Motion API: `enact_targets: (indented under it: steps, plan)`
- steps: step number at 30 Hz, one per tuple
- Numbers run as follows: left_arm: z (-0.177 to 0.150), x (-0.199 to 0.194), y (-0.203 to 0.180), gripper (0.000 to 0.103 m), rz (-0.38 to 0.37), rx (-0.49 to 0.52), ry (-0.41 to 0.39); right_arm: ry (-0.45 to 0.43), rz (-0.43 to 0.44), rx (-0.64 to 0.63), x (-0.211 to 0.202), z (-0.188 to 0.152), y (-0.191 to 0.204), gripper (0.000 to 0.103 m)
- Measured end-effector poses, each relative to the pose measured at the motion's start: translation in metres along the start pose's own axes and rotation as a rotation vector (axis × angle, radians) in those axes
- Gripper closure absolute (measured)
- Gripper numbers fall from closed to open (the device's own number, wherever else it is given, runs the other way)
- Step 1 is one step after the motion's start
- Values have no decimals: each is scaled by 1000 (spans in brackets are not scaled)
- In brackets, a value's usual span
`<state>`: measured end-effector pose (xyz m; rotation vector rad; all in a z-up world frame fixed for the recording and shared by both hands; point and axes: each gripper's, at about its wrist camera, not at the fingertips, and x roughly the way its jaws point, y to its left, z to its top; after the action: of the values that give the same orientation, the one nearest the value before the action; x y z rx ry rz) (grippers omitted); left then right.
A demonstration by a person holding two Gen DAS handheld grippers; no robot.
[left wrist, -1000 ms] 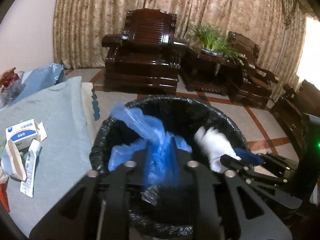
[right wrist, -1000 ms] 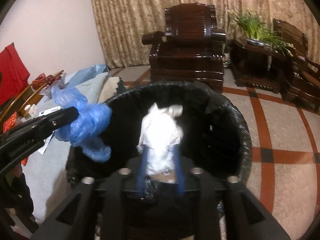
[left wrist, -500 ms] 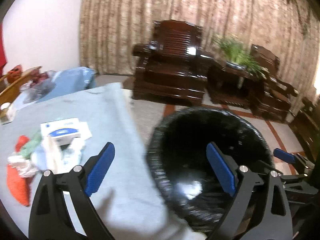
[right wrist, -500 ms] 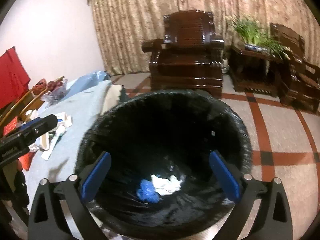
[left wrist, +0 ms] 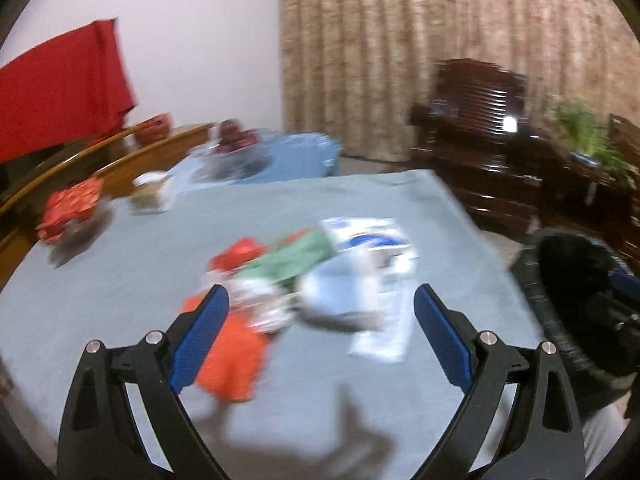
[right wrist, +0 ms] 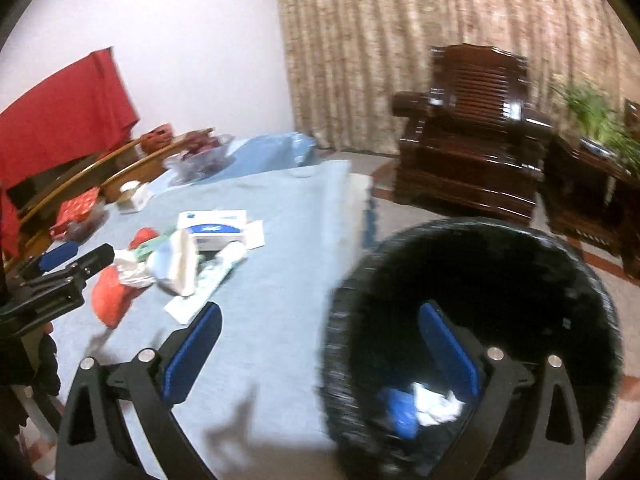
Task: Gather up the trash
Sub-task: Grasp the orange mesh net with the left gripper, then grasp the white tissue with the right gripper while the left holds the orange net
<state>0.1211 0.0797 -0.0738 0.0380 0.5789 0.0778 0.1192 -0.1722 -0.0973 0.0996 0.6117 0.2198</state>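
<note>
A pile of trash lies on the blue-grey tablecloth [left wrist: 120,280]: an orange wrapper [left wrist: 234,356], a green wrapper [left wrist: 296,258], a white-and-blue box [left wrist: 368,238] and a white packet [left wrist: 390,320]. My left gripper [left wrist: 320,304] is open and empty, just in front of the pile. My right gripper [right wrist: 320,320] is open and empty, straddling the table's edge and the rim of the black-lined bin [right wrist: 480,240]. Blue plastic [right wrist: 402,410] and white paper [right wrist: 436,402] lie in the bin's bottom. The pile also shows in the right wrist view [right wrist: 176,260].
A red packet [left wrist: 72,208], a small jar [left wrist: 150,188] and a bowl of fruit [left wrist: 234,144] sit at the table's far side. Dark wooden armchairs [right wrist: 476,136] and a plant [right wrist: 596,116] stand beyond the bin. Red cloth [left wrist: 60,88] hangs at left.
Both grippers let go of the blue plastic and white paper into the bin, opened, and swung left toward the table. The left gripper now faces the trash pile.
</note>
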Motion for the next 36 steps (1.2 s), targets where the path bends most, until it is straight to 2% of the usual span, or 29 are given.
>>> enact_targets:
  steps: [3,7,14,16,23,27,28,29,32,34,36]
  plan:
    - [-9,7,35,12,71,-46,21,10,40,-15,18,0,26,6]
    - [-21,18,69,12,113,-99,54,21,64,-55,36,-2,52,6]
    - [-36,41,83,15,100,-149,111,39,93,-126,56,-3,91,6]
    - [-38,49,84,20,82,-153,139,42,97,-137,58,-3,97,6]
    - [-49,69,82,26,37,-161,204,67,91,-141,65,-5,99,6]
    - [-51,76,81,44,27,-165,211,79,89,-149,68,-5,103,6]
    - [-51,76,81,56,25,-160,208,80,89,-151,69,-5,105,6]
    - [-51,75,79,62,8,-159,206,81,91,-152,70,-5,106,6]
    - [-51,71,76,72,9,-138,195,80,101,-160,71,-4,111,6]
    - [-52,68,78,91,-9,-139,188,76,114,-168,71,-3,117,6]
    - [-50,63,83,91,-18,-161,183,72,124,-171,71,-4,121,6]
